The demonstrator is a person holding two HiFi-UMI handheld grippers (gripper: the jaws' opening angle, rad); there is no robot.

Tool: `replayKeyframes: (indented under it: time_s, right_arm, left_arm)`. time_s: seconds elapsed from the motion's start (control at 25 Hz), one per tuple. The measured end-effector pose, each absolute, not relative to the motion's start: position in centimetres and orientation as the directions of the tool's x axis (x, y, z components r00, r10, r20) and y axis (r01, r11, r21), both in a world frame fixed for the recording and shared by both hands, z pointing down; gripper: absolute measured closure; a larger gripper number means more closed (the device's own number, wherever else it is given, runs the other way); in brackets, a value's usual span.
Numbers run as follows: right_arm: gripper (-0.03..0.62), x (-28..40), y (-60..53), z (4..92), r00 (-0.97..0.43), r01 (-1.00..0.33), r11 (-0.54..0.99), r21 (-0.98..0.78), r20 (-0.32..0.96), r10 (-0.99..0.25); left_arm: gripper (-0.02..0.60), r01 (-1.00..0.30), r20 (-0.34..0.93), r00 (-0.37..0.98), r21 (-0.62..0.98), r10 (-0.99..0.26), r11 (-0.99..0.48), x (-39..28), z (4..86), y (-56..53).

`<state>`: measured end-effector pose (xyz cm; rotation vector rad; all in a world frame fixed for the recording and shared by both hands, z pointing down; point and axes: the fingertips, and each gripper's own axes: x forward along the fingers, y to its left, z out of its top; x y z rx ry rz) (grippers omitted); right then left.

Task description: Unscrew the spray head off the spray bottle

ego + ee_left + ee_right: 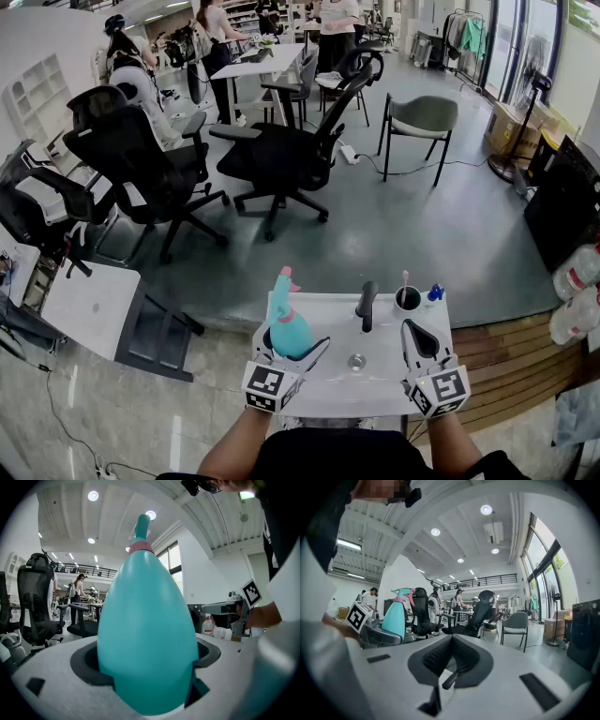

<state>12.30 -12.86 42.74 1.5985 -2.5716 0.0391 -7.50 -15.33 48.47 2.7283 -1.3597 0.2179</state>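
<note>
A teal spray bottle (289, 330) with a pink collar and a teal spray head (284, 279) stands upright over the left of the white washbasin (328, 389). My left gripper (292, 345) is shut on the bottle's body. In the left gripper view the bottle (147, 634) fills the space between the jaws, its spray head (140, 527) at the top. My right gripper (418, 334) hovers over the basin's right side, shut and empty; its jaws meet with nothing between them (451, 656). From there the bottle (395, 618) shows at the left.
A black faucet (366, 305) rises at the basin's back, with a drain (357, 361) in front of it. A cup with a toothbrush (407, 298) and a small blue item (435, 293) stand at the back right. Office chairs (272, 150) fill the floor beyond.
</note>
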Motion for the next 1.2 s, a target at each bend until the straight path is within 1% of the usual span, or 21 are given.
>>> replayKeyframes:
  time_s: [0.48, 0.64, 0.84, 0.96, 1.2]
  right_arm:
    - [0.589, 12.2, -13.6, 42.5, -0.436, -0.895, 0.443, 0.055, 0.106, -0.893]
    - [0.589, 12.4, -13.9, 42.6, -0.440, -0.896, 0.444, 0.016, 0.109, -0.892]
    - [0.589, 11.9, -14.3, 42.3, -0.498, -0.867, 0.493, -0.069, 0.117, -0.859]
    - [0.588, 11.1, -14.4, 42.0, -0.533, -0.846, 0.528, -0.077, 0.118, -0.838]
    - [0.588, 8.0, -13.7, 40.6, -0.642, -0.767, 0.639, -0.061, 0.079, -0.763]
  left_arm:
    - [0.110, -0.799, 0.162, 0.592, -0.015, -0.790, -0.601, -7.4, 48.0, -15.8]
    - [0.110, -0.788, 0.156, 0.606, -0.016, -0.780, -0.616, -7.2, 47.9, -15.7]
    - [0.110, -0.791, 0.184, 0.600, -0.008, -0.779, -0.611, -7.3, 48.9, -16.0]
    - [0.110, -0.786, 0.202, 0.605, -0.007, -0.770, -0.618, -7.3, 49.6, -15.9]
    - [0.110, -0.779, 0.212, 0.612, -0.006, -0.762, -0.627, -7.3, 50.2, -15.7]
